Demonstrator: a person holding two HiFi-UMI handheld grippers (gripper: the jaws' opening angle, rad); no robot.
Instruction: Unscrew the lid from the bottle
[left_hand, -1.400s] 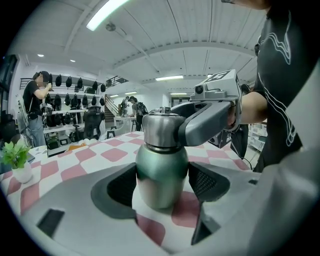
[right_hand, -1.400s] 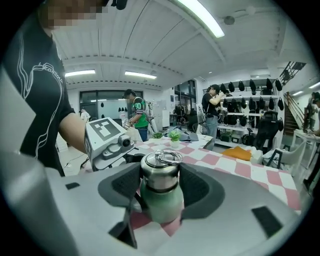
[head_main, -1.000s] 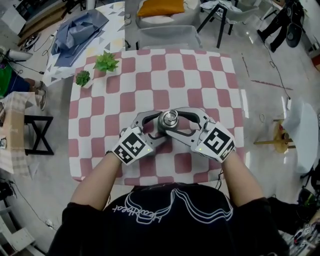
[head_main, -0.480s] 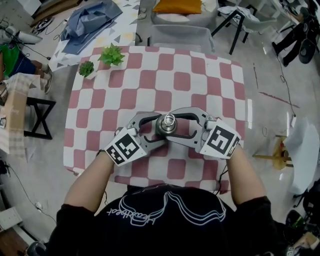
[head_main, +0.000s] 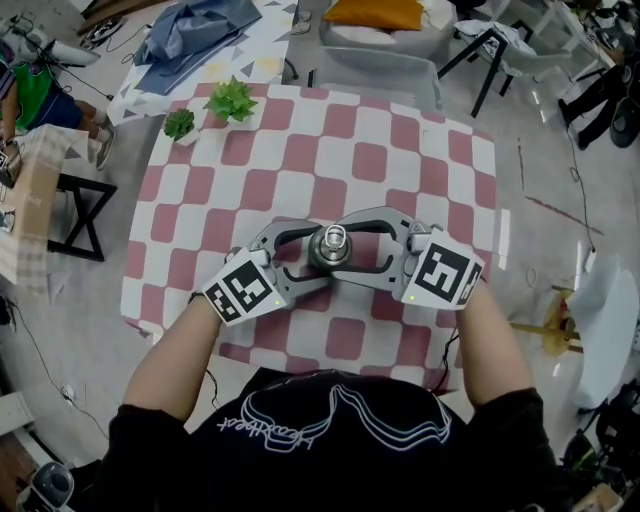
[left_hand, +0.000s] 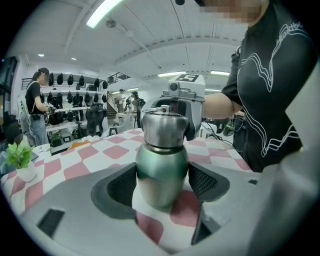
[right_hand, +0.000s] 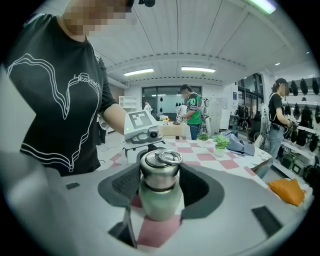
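Note:
A green bottle (head_main: 330, 247) with a steel ring-topped lid (right_hand: 160, 167) stands upright on the red-and-white checked table (head_main: 350, 150), near its front edge. My left gripper (head_main: 316, 260) comes in from the left, and its pads (left_hand: 121, 186) press on the green body (left_hand: 161, 172). From the right, my right gripper (head_main: 342, 250) is shut on the lid, one pad (right_hand: 126, 184) on each side. Across the bottle, the left gripper view shows the right gripper (left_hand: 183, 105). The marker cube of the left gripper (right_hand: 140, 127) appears behind the bottle in the right gripper view.
Two small potted plants (head_main: 232, 100) (head_main: 180, 124) stand at the table's far left corner. A grey-blue cloth (head_main: 195, 25) lies on a neighbouring table beyond it. A grey bin (head_main: 380, 60) with an orange cushion (head_main: 378, 12) sits behind the far edge. People stand in the background (right_hand: 191, 115).
My right gripper has rolled a little around the lid while staying on it. The left gripper and the bottle have kept their place. The head camera has shifted.

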